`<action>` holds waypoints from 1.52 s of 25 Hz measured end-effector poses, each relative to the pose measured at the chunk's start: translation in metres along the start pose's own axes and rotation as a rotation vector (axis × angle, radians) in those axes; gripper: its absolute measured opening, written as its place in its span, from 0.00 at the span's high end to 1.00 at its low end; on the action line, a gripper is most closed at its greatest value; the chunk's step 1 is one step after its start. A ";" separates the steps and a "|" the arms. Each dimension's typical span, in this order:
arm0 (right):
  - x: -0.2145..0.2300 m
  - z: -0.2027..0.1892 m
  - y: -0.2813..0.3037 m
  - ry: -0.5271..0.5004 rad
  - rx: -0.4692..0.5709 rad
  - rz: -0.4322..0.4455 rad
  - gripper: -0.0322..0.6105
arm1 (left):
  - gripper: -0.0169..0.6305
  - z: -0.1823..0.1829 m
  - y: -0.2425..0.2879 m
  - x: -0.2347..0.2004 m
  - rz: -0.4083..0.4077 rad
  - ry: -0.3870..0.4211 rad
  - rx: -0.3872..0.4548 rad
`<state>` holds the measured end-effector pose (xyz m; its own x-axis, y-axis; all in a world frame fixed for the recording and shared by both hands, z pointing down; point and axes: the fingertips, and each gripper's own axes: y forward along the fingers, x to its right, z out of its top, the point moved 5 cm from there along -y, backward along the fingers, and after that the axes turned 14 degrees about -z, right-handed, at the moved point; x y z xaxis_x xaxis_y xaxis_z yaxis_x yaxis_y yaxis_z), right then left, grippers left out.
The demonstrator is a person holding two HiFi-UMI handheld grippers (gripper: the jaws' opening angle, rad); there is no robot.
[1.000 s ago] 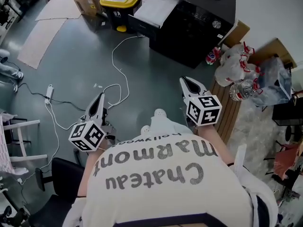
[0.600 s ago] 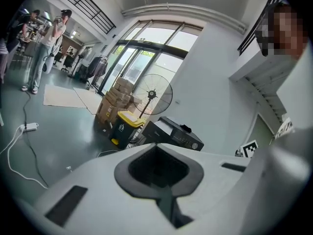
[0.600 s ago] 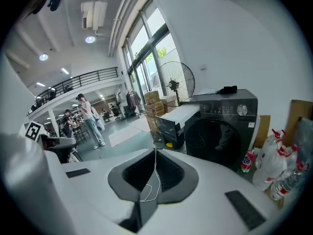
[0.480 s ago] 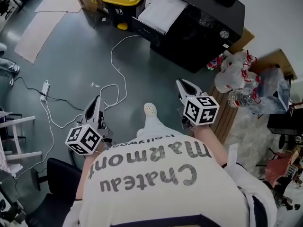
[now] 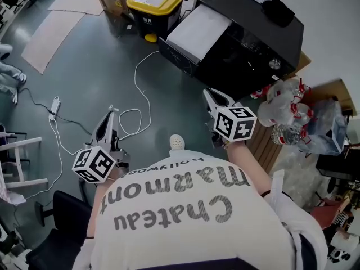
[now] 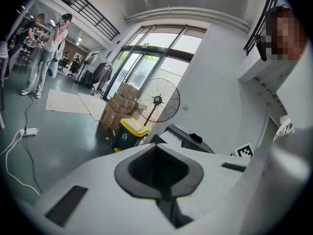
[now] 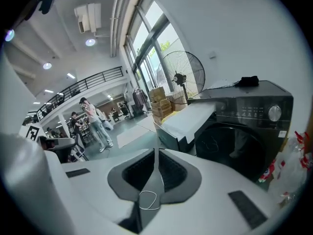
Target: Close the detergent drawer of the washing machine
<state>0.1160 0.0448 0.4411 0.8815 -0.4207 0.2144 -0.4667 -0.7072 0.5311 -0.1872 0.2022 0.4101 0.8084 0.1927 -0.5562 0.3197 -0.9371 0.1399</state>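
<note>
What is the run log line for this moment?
detergent drawer: open | washing machine: not touched | left gripper: shut, empty | right gripper: shut, empty

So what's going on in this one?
A person holding a gripper in each hand faces a black washing machine whose white detergent drawer is pulled out. The left gripper and right gripper are both shut and empty, held over the floor, short of the machine. Nothing touches the drawer yet.
</note>
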 end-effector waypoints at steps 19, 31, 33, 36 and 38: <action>0.028 0.032 0.097 -0.060 -0.046 0.125 0.66 | 0.96 -0.001 0.057 -0.026 0.100 -0.045 0.002; 0.014 0.026 0.149 -0.128 -0.147 0.086 0.72 | 0.96 0.030 0.101 -0.066 0.056 -0.038 -0.058; 0.013 0.023 0.152 -0.129 -0.156 0.082 0.72 | 0.96 0.033 0.105 -0.073 0.052 -0.038 -0.069; 0.013 0.022 0.154 -0.148 -0.163 0.076 0.74 | 0.96 0.038 0.112 -0.079 0.041 -0.043 -0.070; 0.014 0.023 0.156 -0.152 -0.170 0.068 0.77 | 0.96 0.042 0.117 -0.082 0.033 -0.044 -0.074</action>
<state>0.0536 -0.0846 0.5077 0.8218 -0.5535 0.1353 -0.4942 -0.5742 0.6528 -0.2370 0.0643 0.4379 0.7968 0.1480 -0.5858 0.3304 -0.9185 0.2174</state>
